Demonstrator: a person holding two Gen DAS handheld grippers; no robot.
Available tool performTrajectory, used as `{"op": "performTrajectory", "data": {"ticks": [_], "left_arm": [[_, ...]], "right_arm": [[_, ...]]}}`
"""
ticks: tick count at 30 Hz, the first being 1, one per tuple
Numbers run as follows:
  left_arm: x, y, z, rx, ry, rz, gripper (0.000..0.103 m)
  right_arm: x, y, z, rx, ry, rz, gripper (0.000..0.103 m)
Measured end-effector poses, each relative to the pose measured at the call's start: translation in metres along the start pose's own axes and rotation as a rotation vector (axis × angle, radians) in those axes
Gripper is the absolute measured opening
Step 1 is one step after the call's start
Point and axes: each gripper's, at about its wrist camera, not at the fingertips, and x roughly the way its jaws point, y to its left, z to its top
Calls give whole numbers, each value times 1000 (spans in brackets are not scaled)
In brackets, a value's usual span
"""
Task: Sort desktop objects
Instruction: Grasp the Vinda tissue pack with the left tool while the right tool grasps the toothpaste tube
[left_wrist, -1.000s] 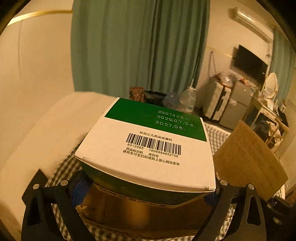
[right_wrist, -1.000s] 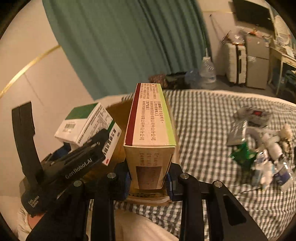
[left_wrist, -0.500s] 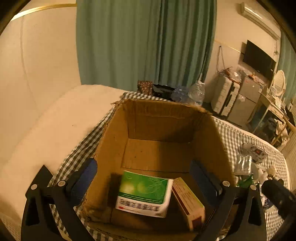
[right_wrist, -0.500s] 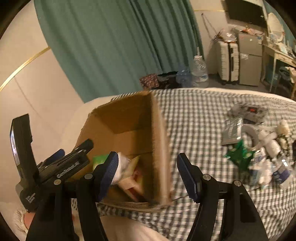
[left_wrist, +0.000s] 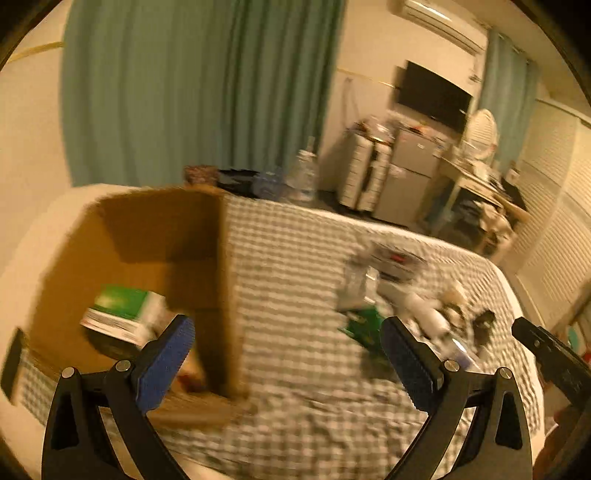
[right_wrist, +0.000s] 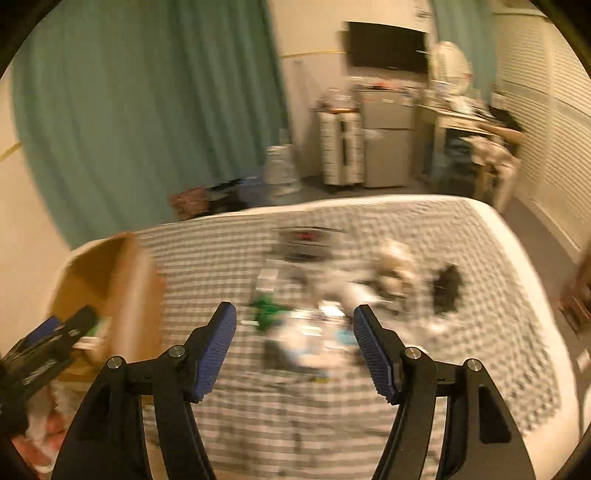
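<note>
Both claws stand wide apart and hold nothing. The left claw (left_wrist: 286, 354) hangs over the near right wall of the cardboard box (left_wrist: 155, 254), which sits on the checkered bed (left_wrist: 295, 266) at its left side. Inside the box a green and white carton (left_wrist: 123, 312) lies flat, its long axis running from lower left to upper right. The right claw (right_wrist: 291, 343) is over a blurred pile of small items (right_wrist: 332, 291) on the bed, well apart from the box.
</note>
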Motion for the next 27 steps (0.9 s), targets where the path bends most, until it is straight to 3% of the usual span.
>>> {"op": "performTrajectory", "data": {"ticks": [5, 13, 27], "left_arm": [[33, -64, -33, 80, 94, -29, 103], [99, -120, -62, 143, 177, -26, 103], [176, -133, -63, 156, 233, -55, 103]], "right_arm": [[21, -73, -15, 146, 32, -58, 66], [56, -121, -34, 260, 65, -108, 66], [115, -140, -39, 327, 134, -100, 66]]}}
